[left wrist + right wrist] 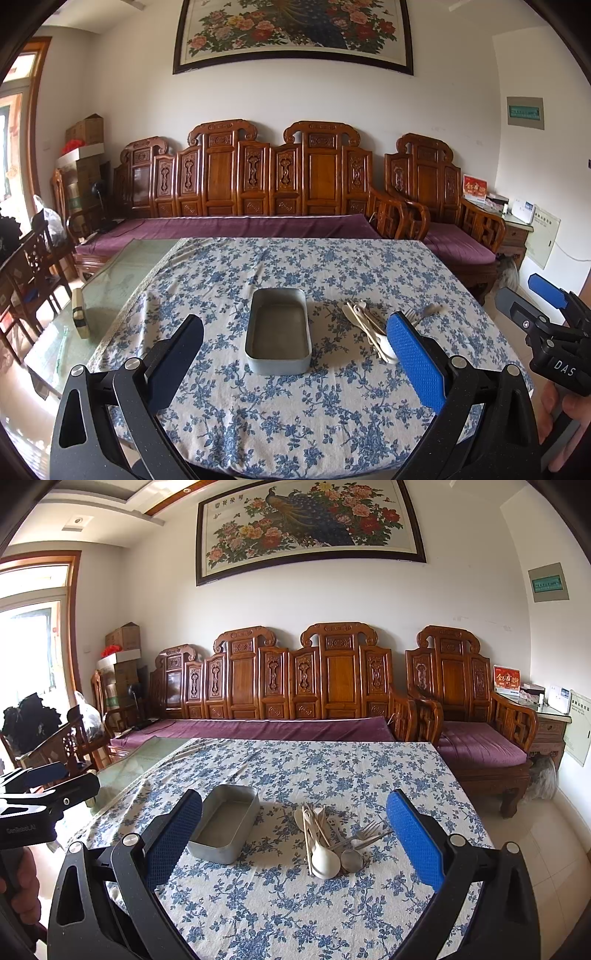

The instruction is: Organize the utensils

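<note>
Nearest the cameras, the left gripper (295, 354) and right gripper (293, 834) both hovered wide apart and empty over the near edge of the tablecloth (280, 915). Beyond them, mid-table, the metal tin (225, 825) sat empty just left of the utensil pile (332, 842). The tangled spoons, fork and chopsticks could drag neighbours out when one is lifted.

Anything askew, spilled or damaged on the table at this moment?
Only the utensil pile: spoons, forks and chopsticks lie crisscrossed in a loose heap on the tablecloth, beside the metal tray, which holds nothing. No spill or damage shows. The left gripper and right gripper are both open, touching nothing.
</note>
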`<state>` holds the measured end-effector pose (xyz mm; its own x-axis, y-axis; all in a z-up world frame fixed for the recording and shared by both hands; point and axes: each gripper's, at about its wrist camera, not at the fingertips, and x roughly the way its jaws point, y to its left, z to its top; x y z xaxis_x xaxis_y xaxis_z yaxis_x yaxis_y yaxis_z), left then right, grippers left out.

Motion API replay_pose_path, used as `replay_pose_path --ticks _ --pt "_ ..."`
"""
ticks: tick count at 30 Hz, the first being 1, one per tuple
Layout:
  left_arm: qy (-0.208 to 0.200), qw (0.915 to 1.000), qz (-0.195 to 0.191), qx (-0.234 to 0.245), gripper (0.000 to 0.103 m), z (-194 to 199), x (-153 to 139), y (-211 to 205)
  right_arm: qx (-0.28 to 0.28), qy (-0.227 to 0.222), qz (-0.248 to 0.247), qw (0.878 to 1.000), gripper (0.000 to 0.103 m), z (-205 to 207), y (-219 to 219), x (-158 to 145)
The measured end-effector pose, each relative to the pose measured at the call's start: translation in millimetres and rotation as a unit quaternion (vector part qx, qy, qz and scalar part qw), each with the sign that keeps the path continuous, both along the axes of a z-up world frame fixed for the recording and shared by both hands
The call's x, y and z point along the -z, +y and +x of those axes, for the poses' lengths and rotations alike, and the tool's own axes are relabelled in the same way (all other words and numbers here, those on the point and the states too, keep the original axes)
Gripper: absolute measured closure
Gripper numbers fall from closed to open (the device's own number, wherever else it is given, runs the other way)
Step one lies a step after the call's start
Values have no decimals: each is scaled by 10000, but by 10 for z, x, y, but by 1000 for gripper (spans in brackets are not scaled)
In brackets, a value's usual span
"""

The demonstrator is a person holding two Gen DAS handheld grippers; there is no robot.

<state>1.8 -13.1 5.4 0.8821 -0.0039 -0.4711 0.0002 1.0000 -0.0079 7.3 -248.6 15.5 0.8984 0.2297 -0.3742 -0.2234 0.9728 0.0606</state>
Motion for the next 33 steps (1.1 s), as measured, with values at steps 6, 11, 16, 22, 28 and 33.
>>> replay_pose_path --ticks 6,11,16,22,28,33 --pt "-19 10000 -17 19 7 -5 -24 -13 0 -3 6 10000 3 0 -1 3" --pt "-38 10000 -27 43 7 -18 -32 -22 1 1 6 10000 3 3 -4 1" --pt "-43 10000 -35 58 7 -37 -44 -10 1 5 9 10000 3 2 0 -1" --pt "-34 10000 -41 73 7 -48 -42 -16 0 7 9 10000 3 1 -1 -1" --pt "107 9999 -73 99 7 19 25 4 23 59 4 10000 3 64 -71 93" --pt "349 9993 -28 162 7 200 196 -12 -21 168 -52 9998 3 181 -107 227"
